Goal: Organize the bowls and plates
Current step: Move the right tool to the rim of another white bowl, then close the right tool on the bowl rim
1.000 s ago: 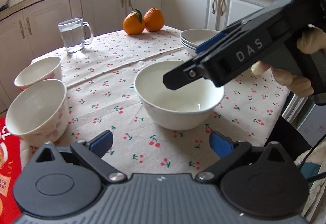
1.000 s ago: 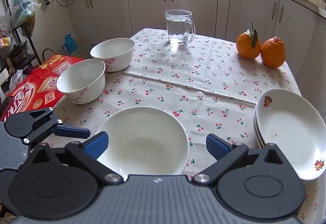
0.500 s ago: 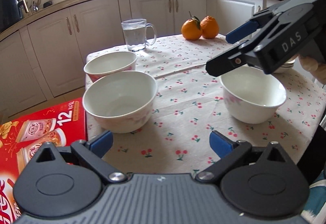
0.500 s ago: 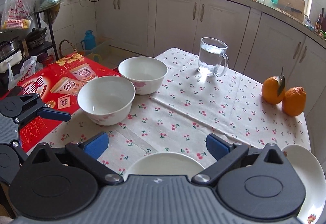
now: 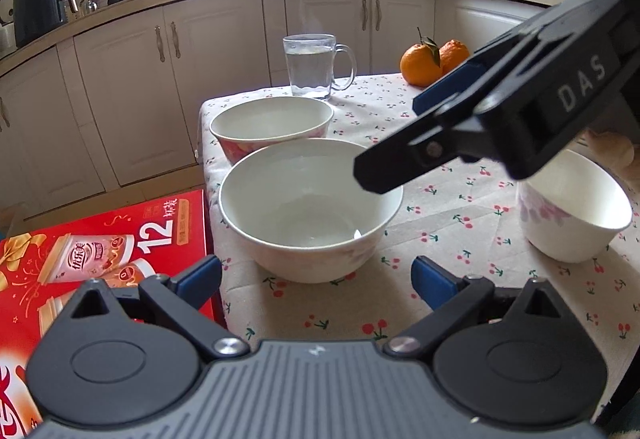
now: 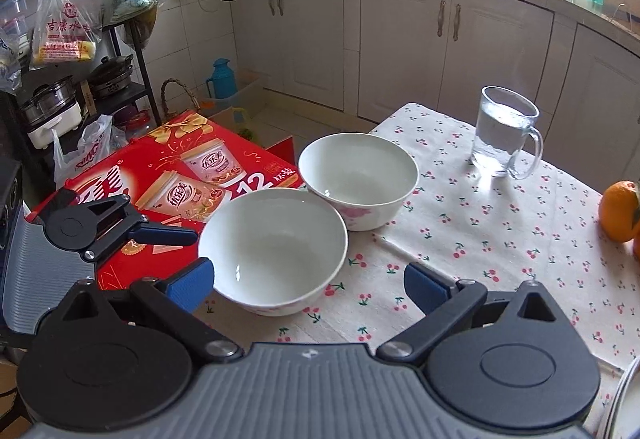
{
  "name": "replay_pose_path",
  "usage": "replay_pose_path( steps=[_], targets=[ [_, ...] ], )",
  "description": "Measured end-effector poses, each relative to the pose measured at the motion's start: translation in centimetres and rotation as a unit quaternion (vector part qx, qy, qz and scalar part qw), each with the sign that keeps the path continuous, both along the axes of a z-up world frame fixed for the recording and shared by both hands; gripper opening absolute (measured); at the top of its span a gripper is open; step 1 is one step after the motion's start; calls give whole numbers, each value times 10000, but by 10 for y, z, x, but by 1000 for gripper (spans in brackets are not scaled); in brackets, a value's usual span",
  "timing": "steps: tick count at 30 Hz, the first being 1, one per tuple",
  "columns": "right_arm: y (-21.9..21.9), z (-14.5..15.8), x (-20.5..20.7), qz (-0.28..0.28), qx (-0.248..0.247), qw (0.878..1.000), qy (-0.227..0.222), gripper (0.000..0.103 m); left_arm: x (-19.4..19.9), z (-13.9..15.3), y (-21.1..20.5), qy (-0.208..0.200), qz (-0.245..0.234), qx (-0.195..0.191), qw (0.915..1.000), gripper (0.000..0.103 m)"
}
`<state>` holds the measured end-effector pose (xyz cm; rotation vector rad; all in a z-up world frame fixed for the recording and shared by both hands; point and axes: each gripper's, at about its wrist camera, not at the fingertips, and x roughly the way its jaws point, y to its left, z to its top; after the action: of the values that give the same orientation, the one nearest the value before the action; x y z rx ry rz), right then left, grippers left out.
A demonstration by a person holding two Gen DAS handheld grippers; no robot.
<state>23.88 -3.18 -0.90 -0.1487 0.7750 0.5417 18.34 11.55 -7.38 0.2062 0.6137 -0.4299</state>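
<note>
Left-wrist view, read left to right. At 9 o'clock lies a red carton [image 5: 100, 259], against the edge of the surface [image 5: 460, 239], which wears a cherry-print cloth. My left tongs [image 5: 316, 279] stand wide and hold nothing; their blue fingertips [image 5: 200, 277] flank the near bowl [image 5: 310, 215], which sits upright at centre, just ahead of them. The far bowl [image 5: 272, 125] stands at 12 o'clock of the near bowl, their rims almost touching. A glass mug [image 5: 312, 65] of water is farther back, and two oranges [image 5: 434, 61] lie at about 1 o'clock. My right tongs [image 5: 420, 135] reach in from 3 o'clock above the cloth, jaws apart, empty. A third bowl [image 5: 576, 207], with a pink flower print, stands at 3 o'clock, well apart from the other two.

Right-wrist view. My left tongs [image 6: 188, 235] show at 9 o'clock, over the carton [image 6: 192, 175]. My right tongs [image 6: 308, 283] gape wide over the cloth, just beside the near bowl [image 6: 272, 251]. The far bowl [image 6: 358, 179] sits at 1 o'clock of it, the mug [image 6: 504, 131] at 2 o'clock, one orange [image 6: 618, 211] at 3 o'clock.
</note>
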Motion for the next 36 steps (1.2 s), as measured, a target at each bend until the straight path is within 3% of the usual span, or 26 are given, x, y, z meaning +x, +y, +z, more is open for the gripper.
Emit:
replay_pose_path(
  steps=[14,19,36],
  targets=[
    [19,-26,47,65,175,9985,516,85,13,-3,-3,-93,-171,-111,9997,97],
    [19,-29,52,99,260,9974,660,73,17,-2,-2,-131,-160,-147,9997,92],
    [15,-27,52,56,479,9958,773,70,16,1,-1,-133,-100,-188,9997,89]
  ],
)
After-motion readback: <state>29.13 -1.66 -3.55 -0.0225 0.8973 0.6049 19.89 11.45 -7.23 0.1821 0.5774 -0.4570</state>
